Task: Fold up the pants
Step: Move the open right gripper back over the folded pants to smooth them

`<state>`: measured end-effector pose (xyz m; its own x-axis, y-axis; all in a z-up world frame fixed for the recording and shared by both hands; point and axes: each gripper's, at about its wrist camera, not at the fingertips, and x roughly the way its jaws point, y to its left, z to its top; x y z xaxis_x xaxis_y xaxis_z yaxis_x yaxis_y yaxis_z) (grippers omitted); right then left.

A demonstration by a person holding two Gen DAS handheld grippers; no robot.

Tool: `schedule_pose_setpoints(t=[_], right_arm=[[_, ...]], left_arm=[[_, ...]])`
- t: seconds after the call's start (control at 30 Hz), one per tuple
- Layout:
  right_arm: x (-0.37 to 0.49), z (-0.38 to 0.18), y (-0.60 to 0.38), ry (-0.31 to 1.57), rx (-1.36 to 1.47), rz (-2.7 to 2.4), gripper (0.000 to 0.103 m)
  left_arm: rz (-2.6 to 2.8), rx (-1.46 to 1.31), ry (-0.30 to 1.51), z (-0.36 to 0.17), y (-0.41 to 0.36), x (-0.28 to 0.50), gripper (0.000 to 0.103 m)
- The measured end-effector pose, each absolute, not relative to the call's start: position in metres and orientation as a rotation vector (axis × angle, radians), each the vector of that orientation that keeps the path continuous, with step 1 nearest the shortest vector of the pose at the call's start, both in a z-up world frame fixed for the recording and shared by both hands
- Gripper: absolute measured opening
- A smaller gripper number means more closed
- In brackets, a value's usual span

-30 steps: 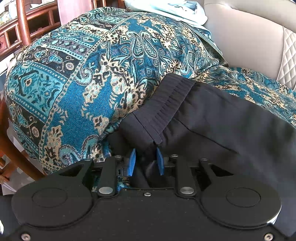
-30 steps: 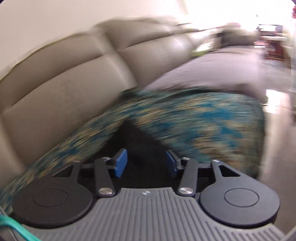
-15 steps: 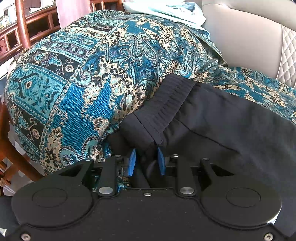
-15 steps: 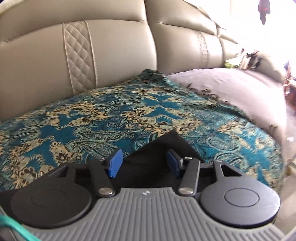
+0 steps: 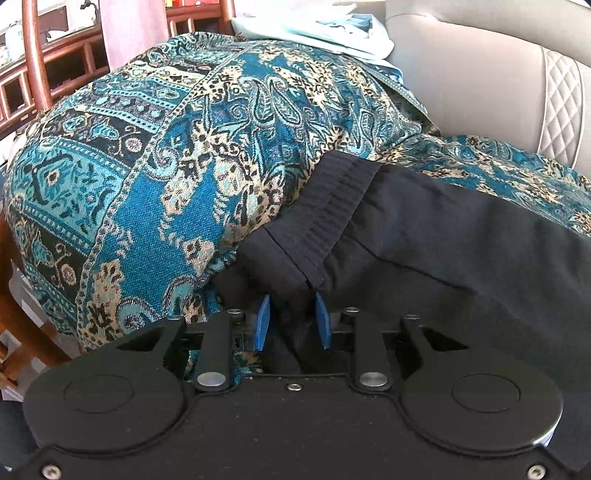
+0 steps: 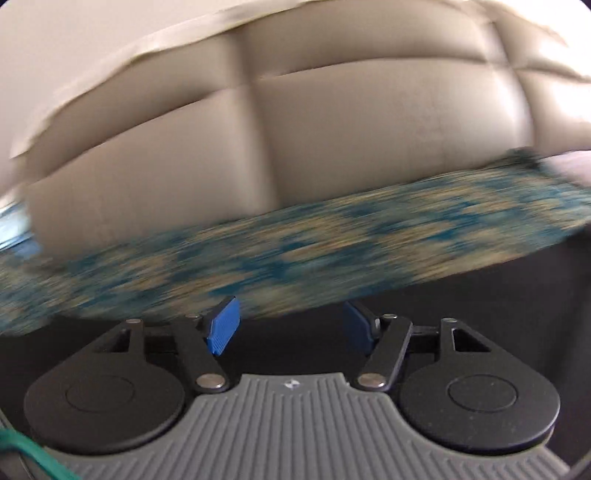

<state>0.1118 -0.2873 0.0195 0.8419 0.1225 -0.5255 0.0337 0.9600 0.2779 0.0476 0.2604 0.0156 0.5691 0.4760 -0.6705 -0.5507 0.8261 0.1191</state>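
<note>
Black pants lie on a blue paisley throw that covers the sofa seat and arm. Their ribbed waistband runs up against the covered arm. My left gripper is shut on a bunch of the black fabric at the near waistband corner. The right wrist view is smeared by motion. There my right gripper has its jaws opening wide, and the blue pads press on nothing. Dark pants cloth lies below and to its right, with the throw beyond.
The beige leather sofa back fills the far side, and its quilted panel shows at the right. Pale folded cloth rests on top of the covered arm. Red-brown wooden furniture stands at the left.
My right gripper has swept sideways along the sofa and rolled, its jaws have spread wider, and its view is now blurred. My left gripper has kept its grip and hardly moved.
</note>
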Motion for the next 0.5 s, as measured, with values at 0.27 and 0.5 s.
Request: schedule_pose_setpoints(t=[0.27,0.5], right_arm=[[0.120,0.015,-0.085,0.606,0.086,0.445,0.078],[0.112,0.009,0.004,0.593,-0.077,0.502,0.082]], left_arm=[[0.591,-0.082,0.728,0.012,0.257,0.043,0.027],[0.575,-0.091,0.706,0.010,0.259,0.038,0.027]])
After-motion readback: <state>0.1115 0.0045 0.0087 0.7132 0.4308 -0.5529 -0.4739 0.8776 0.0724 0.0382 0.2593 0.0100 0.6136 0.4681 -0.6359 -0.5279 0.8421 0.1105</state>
